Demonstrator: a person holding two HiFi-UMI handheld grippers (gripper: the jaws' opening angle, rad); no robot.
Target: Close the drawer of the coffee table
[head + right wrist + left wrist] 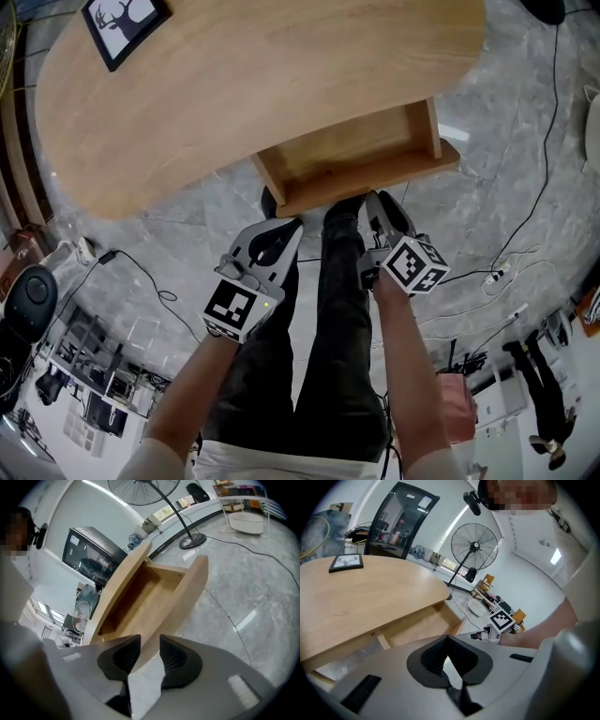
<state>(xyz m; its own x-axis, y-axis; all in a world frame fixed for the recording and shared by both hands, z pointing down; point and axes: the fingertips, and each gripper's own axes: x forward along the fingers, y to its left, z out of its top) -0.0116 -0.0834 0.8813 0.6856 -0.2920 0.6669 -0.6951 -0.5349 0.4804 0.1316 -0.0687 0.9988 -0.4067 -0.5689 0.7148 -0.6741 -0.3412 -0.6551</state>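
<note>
**A:** How does the coffee table (234,94) look from above?

**B:** Its wide wooden top fills the upper part of the head view. The drawer (366,150) stands pulled far out from under the near edge, toward the person. It is empty inside, as far as one can see.

**A:** So nothing of the closing is done?

**B:** It seems so. The whole push is left: the front panel has to travel back until it sits under the top.

**A:** And the two tools?

**B:** Both are low, just before the drawer front, one on each side of the person's legs. The left gripper (286,227) has its jaws together at the tips, with nothing between them. The right gripper (386,208) has its jaws a little apart. They hold nothing, and through the gap only the drawer front and the marble floor (506,141) show.

**A:** Do they touch the panel?

**B:** They are very near, but no view shows real contact. In my judgement the person is placing them to push.

**A:** Anything small on the table?

**B:** Only a picture frame (125,26), far from the drawer.
</note>
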